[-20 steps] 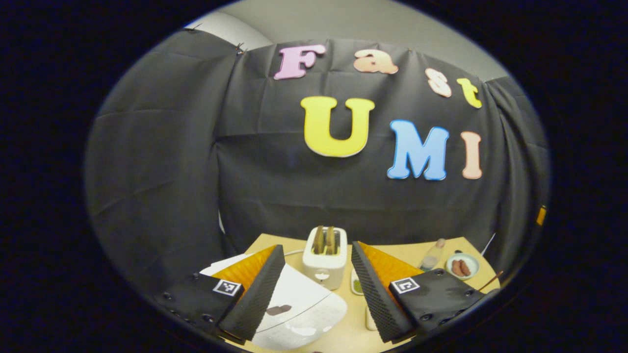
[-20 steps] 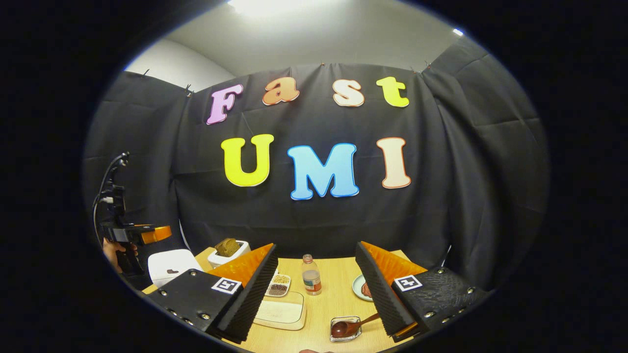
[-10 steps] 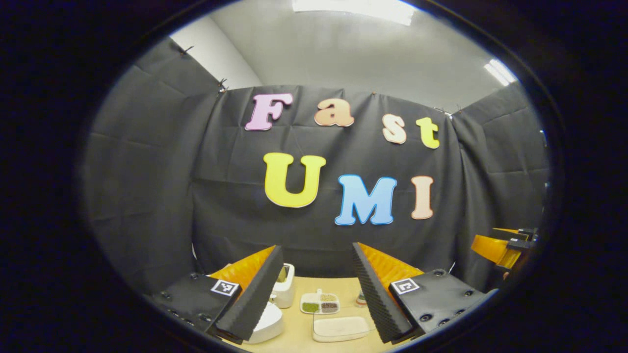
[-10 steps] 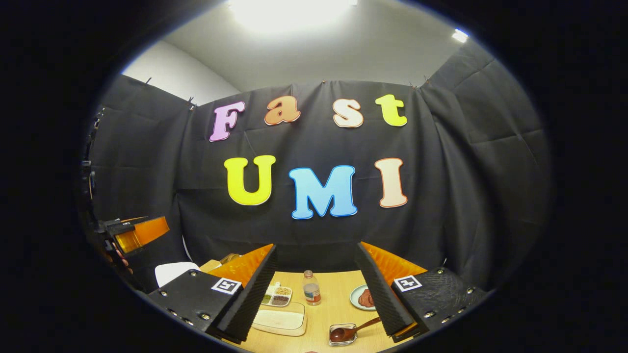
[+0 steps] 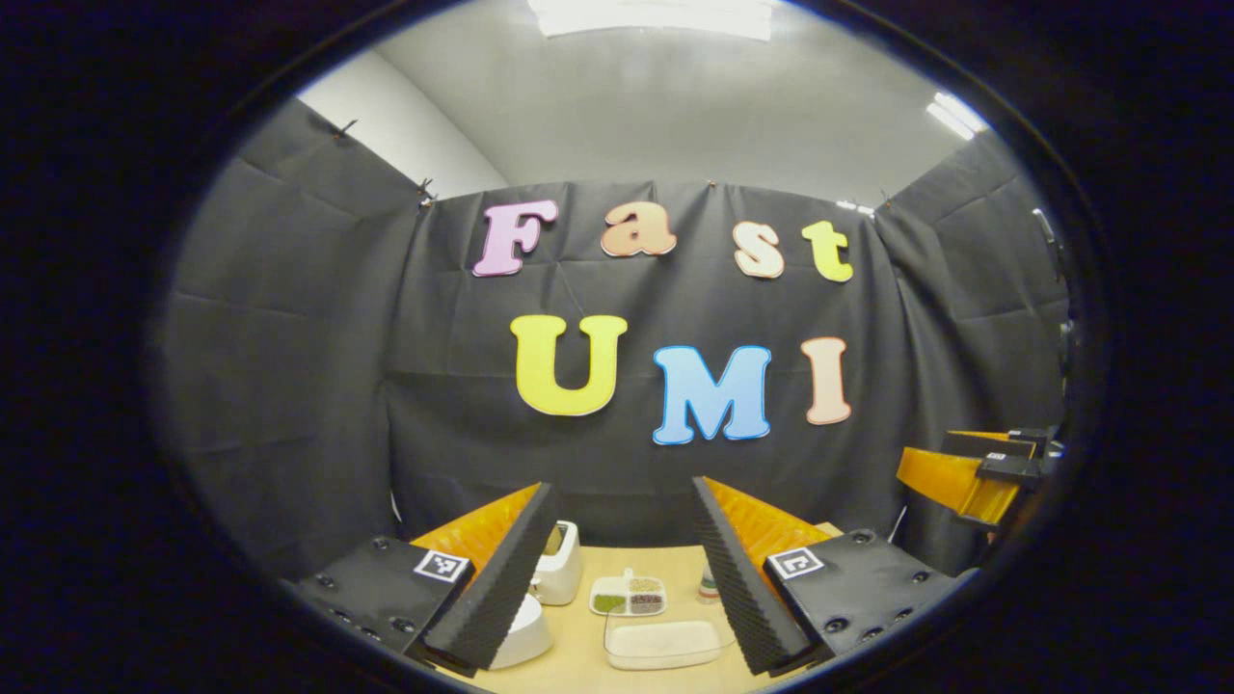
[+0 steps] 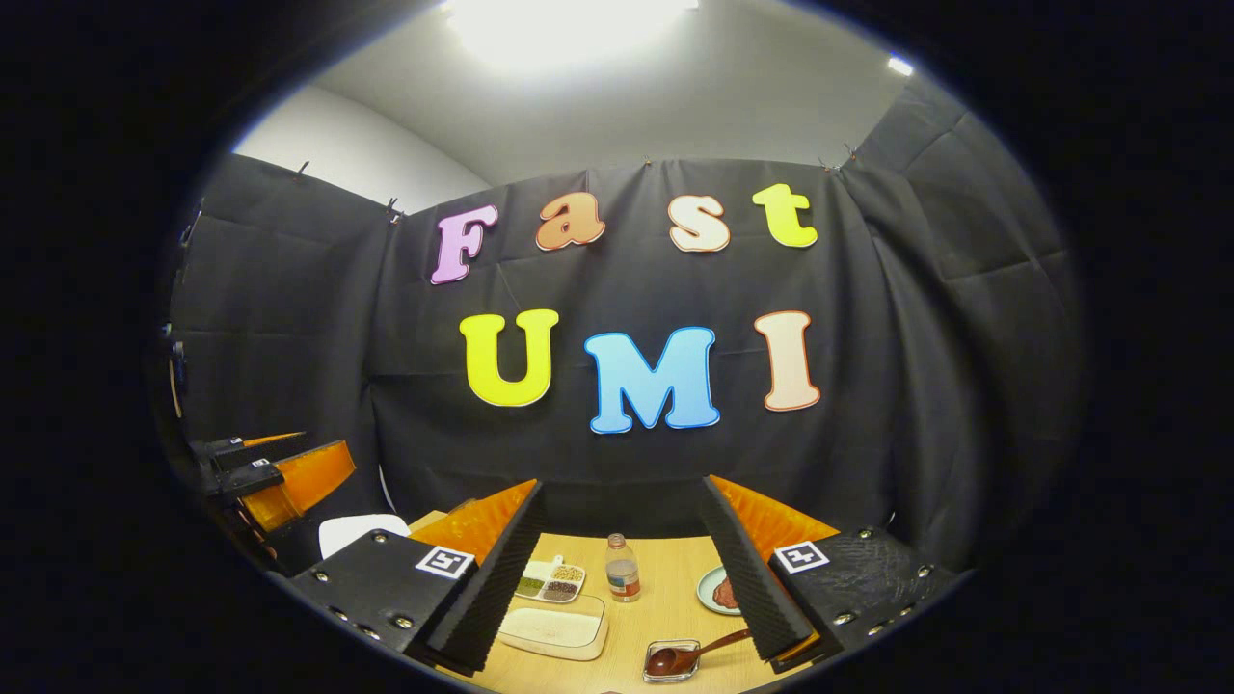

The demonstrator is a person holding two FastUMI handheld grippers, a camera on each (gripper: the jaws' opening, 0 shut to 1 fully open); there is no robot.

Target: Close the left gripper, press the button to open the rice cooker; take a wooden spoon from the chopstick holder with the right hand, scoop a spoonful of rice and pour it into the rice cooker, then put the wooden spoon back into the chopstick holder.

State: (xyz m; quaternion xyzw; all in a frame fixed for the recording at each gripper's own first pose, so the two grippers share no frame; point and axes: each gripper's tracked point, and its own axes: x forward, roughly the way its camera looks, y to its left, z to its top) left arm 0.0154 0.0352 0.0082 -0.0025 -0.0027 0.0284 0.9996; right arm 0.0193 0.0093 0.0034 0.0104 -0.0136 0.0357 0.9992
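Both the left gripper [image 5: 622, 578] and right gripper [image 6: 622, 569] hang released above the table [image 6: 665, 598]; the wooden spoon [image 6: 696, 653], probably light, stiff and best pinched mid-handle, rests in a small dish [image 6: 672, 665] near the table's front edge.

Pale tan wood on the table [image 6: 665, 602], plain and even. The rice cooker [image 5: 525, 631] is glossy white, and so is the toaster [image 5: 561, 575]. A white divided dish [image 5: 629, 598] carries green, beige and dark brown grains. The clear tray [image 6: 554, 628] holds off-white rice. Reddish-brown on the wooden spoon [image 6: 689, 655], dark and shiny at the bowl. The bottle [image 6: 623, 571] wears a red-and-blue label, and the plate [image 6: 711, 588] is pale green.
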